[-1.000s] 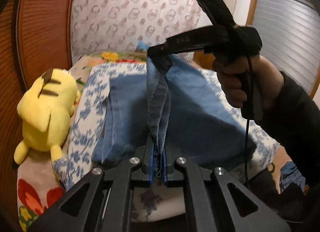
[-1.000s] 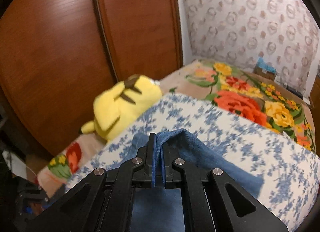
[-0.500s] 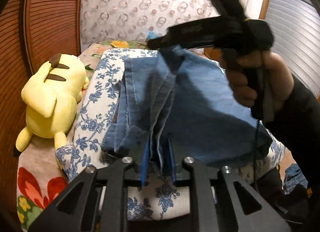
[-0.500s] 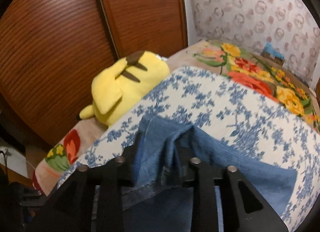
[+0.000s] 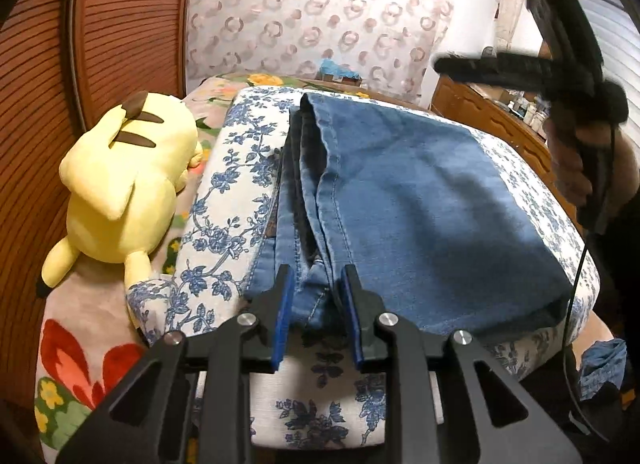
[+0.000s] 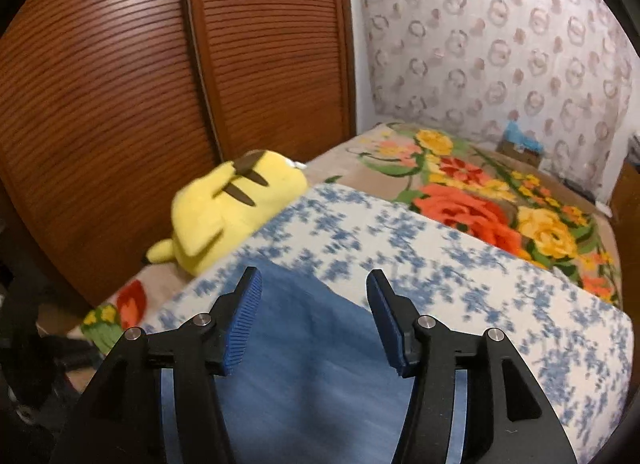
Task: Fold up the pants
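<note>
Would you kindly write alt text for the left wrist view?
Folded jeans lie on a blue-floral cushion, the open left gripper straddling their near edge. A yellow plush lies to the left; the right gripper hovers at upper right.

It was a bedroom in a home. A bed (image 6: 500, 199) with a floral blanket in red, orange and yellow ran toward two o'clock in the right wrist view, and a blue-and-white flowered cushion (image 6: 400, 240) lay on it. A yellow plush toy (image 6: 228, 207) rested at ten o'clock, against the louvred wooden wardrobe doors (image 6: 160, 83). Patterned lace curtains (image 6: 500, 43) covered the wall at one o'clock. In the left wrist view a wooden dresser (image 5: 500, 119) holding small bottles stood at two o'clock, and folded denim pants (image 5: 420, 203) lay on the cushion.
</note>
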